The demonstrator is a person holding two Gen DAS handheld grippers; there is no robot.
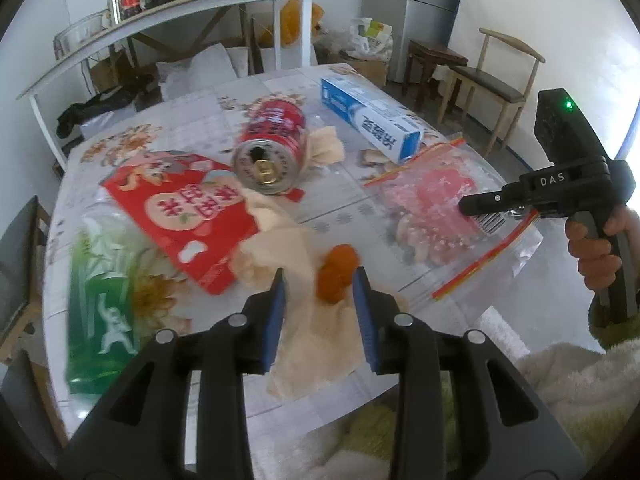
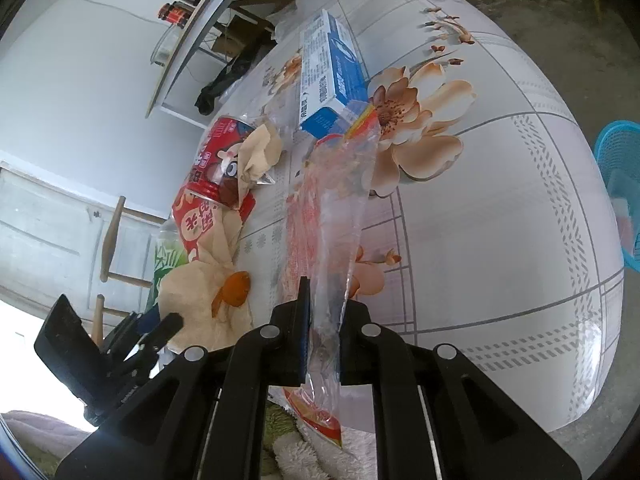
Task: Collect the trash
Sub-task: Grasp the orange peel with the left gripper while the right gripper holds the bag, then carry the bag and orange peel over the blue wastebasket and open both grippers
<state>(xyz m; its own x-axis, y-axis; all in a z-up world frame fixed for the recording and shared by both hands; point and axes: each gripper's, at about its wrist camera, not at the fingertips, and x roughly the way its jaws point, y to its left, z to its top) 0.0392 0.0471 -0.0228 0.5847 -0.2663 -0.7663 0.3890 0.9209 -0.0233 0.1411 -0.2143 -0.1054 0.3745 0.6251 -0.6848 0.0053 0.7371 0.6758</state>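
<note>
On my left a glossy green packet [image 1: 100, 300] lies flat on the flowered table [image 2: 500, 240], then a red carton [image 1: 180, 216]. My left gripper [image 1: 320, 308] hangs with jaws apart over crumpled beige tissue [image 1: 316, 344] and orange peel [image 1: 338, 276]. My right gripper [image 2: 324, 336] is clamped on the crinkly clear zip bag [image 2: 332, 200], lifting its edge.

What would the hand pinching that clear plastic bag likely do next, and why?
Probably lift the zip bag and carry it right toward the blue basket: the right gripper is already shut on the bag's edge, and the rest lies draped across the table.
</note>
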